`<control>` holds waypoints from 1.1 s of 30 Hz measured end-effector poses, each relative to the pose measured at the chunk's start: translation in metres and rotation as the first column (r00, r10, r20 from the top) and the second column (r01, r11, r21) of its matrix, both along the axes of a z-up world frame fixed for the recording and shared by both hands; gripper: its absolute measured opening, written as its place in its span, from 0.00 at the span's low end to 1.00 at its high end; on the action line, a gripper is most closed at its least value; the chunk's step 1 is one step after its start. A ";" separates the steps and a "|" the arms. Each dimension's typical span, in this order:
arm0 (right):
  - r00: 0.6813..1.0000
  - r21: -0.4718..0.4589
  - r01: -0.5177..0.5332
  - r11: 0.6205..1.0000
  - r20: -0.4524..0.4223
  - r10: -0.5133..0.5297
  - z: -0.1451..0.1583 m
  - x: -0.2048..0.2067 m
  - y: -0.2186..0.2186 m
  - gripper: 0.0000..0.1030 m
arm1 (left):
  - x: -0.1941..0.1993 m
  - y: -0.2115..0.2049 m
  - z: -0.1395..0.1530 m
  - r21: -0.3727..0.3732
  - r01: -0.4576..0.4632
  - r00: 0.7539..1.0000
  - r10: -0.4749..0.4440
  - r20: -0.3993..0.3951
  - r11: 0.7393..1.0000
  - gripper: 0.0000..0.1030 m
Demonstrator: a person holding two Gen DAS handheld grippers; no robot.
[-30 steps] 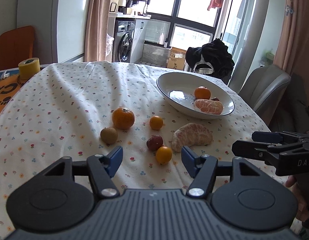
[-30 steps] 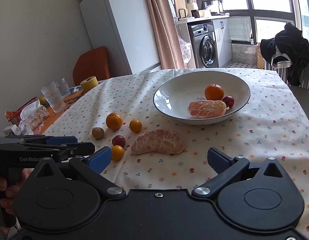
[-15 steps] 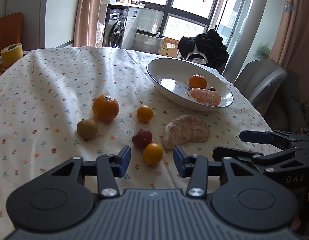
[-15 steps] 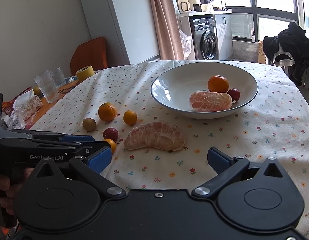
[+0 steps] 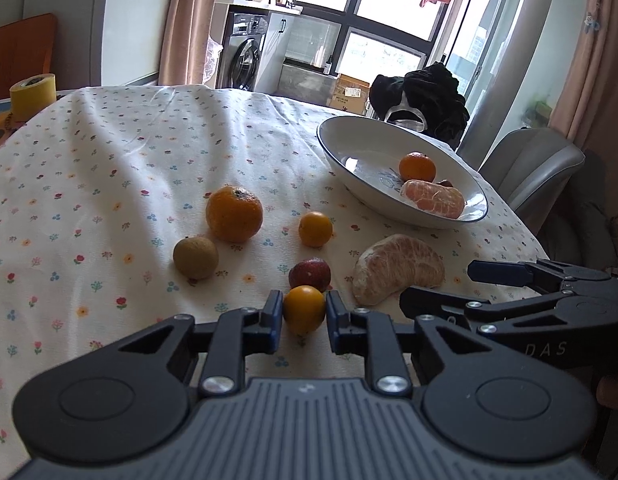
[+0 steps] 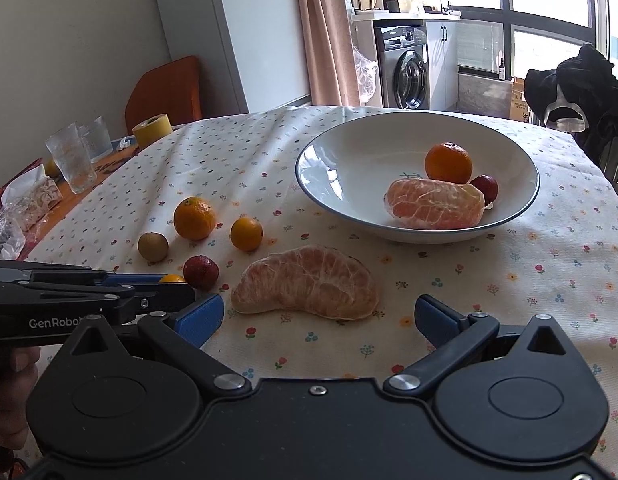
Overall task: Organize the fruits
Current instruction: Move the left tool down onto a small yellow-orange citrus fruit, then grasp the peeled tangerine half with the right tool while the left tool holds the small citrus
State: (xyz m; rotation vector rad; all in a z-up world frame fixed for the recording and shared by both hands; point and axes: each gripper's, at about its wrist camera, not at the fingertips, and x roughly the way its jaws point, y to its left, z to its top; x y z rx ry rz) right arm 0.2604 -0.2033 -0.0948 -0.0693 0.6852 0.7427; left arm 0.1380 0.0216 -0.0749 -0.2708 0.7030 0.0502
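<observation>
My left gripper is shut on a small yellow-orange fruit that rests on the flowered tablecloth. Just behind it lies a small red fruit. A brown round fruit, a large orange and another small orange fruit sit farther back. A peeled citrus piece lies in front of my right gripper, which stands open and apart from it. The white bowl holds an orange, a peeled citrus piece and a red fruit.
Two glasses, a yellow tape roll and plastic-wrapped items stand at the table's left end. A grey chair and a chair draped with black clothing stand past the right edge. A hand holds the left gripper.
My left gripper moved forward and down to the small yellow-orange fruit and its fingers came together on it. The right gripper edged closer to the peeled piece and stayed open.
</observation>
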 end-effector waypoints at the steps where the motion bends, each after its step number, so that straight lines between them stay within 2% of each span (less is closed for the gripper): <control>1: 1.000 -0.001 0.003 1.000 -0.004 -0.003 -0.001 0.001 0.002 1.00 | -0.001 0.002 0.000 -0.003 -0.003 1.000 0.003 0.002 1.000 0.20; 16: 1.000 -0.071 0.010 0.997 0.014 -0.009 -0.005 -0.002 0.032 1.00 | -0.012 0.024 0.002 -0.022 -0.039 0.999 0.039 0.008 0.999 0.21; 24: 0.997 -0.146 0.063 0.987 0.060 -0.055 -0.010 -0.004 0.047 1.00 | -0.016 0.031 0.001 -0.033 -0.056 0.998 0.056 0.009 0.998 0.20; 28: 0.994 -0.139 0.095 0.986 0.060 -0.088 -0.011 -0.003 0.047 1.00 | -0.018 0.032 0.002 -0.036 -0.060 0.998 0.060 0.016 0.998 0.21; 29: 0.994 -0.140 0.098 0.985 0.060 -0.090 -0.011 -0.004 0.047 0.99 | -0.018 0.032 0.003 -0.036 -0.060 0.998 0.061 0.016 0.998 0.21; 31: 0.994 -0.138 0.089 0.986 0.073 -0.079 -0.009 -0.006 0.046 0.88 | -0.019 0.032 0.004 -0.036 -0.062 0.998 0.062 0.019 0.997 0.21; 33: 0.995 -0.143 0.080 0.987 0.066 -0.072 -0.007 -0.006 0.045 0.87 | -0.020 0.032 0.005 -0.035 -0.062 0.998 0.063 0.023 0.997 0.21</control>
